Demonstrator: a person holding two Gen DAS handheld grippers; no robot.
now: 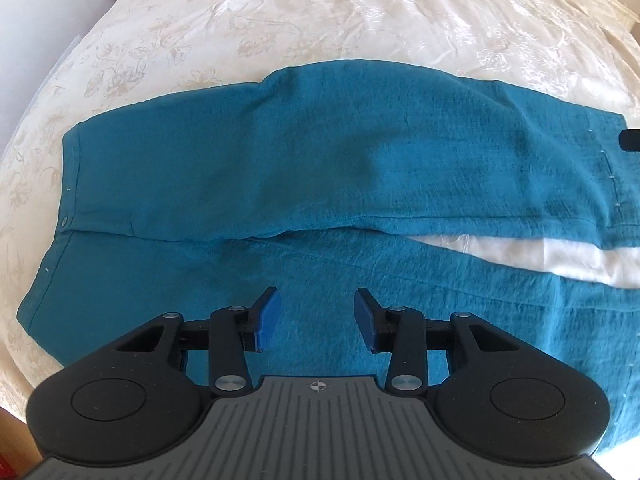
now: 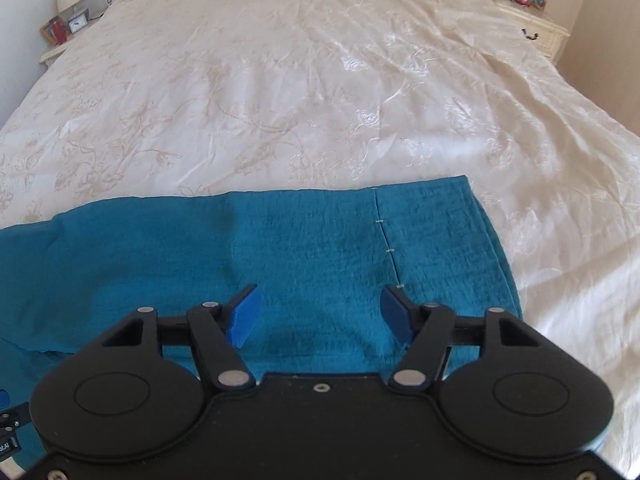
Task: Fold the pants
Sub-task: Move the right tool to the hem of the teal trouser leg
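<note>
Teal pants (image 1: 304, 168) lie flat across the cream bedspread (image 1: 320, 12), waistband at the left, legs running right with a gap of bedspread between them. My left gripper (image 1: 317, 316) is open and empty above the near leg by the crotch. In the right wrist view my right gripper (image 2: 320, 316) is open and empty above the far leg's hem end (image 2: 432, 248). A tip of the right gripper shows at the right edge of the left wrist view (image 1: 630, 140).
The bedspread (image 2: 320, 80) stretches far beyond the pants. A nightstand with a lamp and clock (image 2: 68, 28) stands at the back left, another nightstand (image 2: 528, 20) at the back right.
</note>
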